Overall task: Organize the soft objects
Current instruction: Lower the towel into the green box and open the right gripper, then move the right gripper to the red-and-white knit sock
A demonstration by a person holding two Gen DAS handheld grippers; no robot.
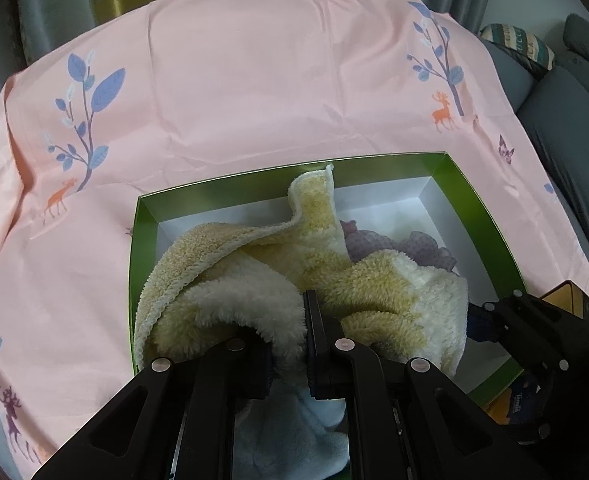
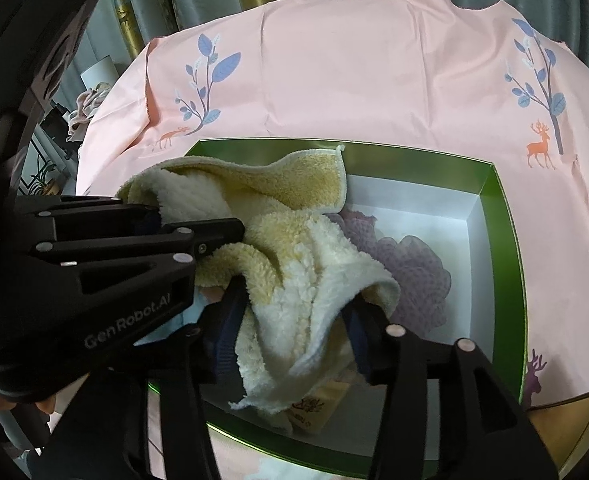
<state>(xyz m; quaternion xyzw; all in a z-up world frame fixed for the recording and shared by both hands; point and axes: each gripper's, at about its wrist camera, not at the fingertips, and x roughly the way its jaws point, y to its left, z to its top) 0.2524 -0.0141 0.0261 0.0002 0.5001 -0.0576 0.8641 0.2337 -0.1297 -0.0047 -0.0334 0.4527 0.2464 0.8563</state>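
Right now both tongs, left [image 1: 288, 344] and right [image 2: 294, 312], pinch the yellow towel [image 1: 326, 280] over the green box [image 1: 474, 216]

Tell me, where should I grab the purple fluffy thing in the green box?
Grip the purple fluffy thing on its bare right side, coming straight down from above. The yellow towel covers its left part, and the green box walls block sideways reaches.

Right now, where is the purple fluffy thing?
In both views, the purple cloth lies inside the green box, right of and partly under the yellow-and-white towel.
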